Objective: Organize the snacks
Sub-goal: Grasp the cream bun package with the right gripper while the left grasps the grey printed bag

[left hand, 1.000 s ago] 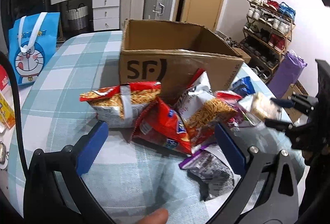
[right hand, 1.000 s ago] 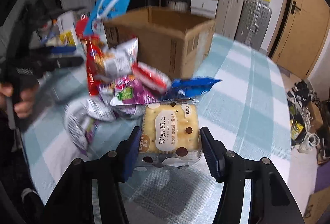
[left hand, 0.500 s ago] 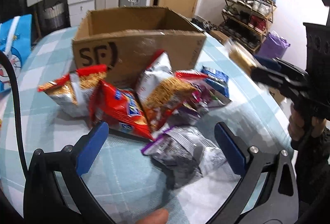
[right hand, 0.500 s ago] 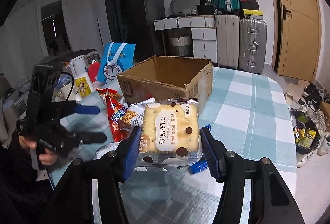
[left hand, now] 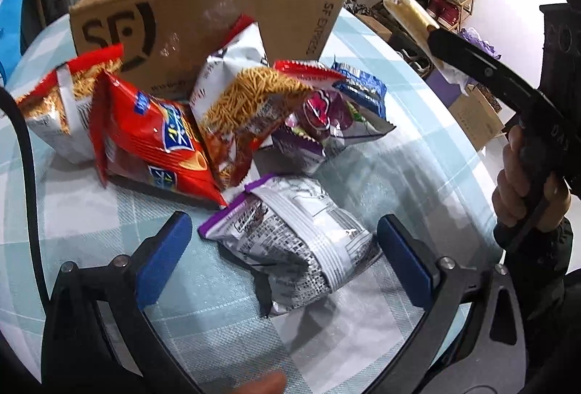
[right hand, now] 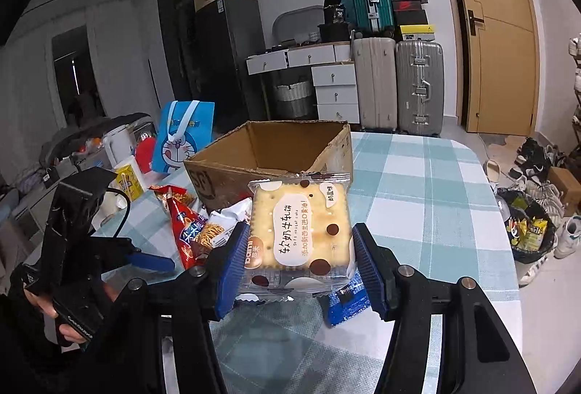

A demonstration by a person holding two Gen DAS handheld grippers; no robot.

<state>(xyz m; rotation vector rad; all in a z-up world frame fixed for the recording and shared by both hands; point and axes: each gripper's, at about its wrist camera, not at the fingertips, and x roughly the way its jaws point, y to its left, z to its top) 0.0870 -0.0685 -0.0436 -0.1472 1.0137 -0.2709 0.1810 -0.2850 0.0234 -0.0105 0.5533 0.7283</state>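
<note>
The checked worktop [right hand: 417, 183] is seen to run clear on its right half as far as the rounded far edge, while its left half is crowded. An open cardboard box [right hand: 268, 154] is set near the middle of the worktop, and its visible interior appears bare. Against the near wall of the box [left hand: 203, 27] a heap of snack bags is leaned: a red chip bag [left hand: 152, 136], noodle-snack bags [left hand: 247, 100] and a blue packet [left hand: 359, 92]. A grey-and-purple bag [left hand: 294, 241] is laid flat nearer, apart from the heap, with a strip of free cloth to its right. The left tool [left hand: 283, 245] is held wide above that bag, with nothing touched by its pads. A biscuit packet [right hand: 301, 234] is clamped between the pads of the right tool [right hand: 297, 263], raised off the worktop on the near side of the box.
</note>
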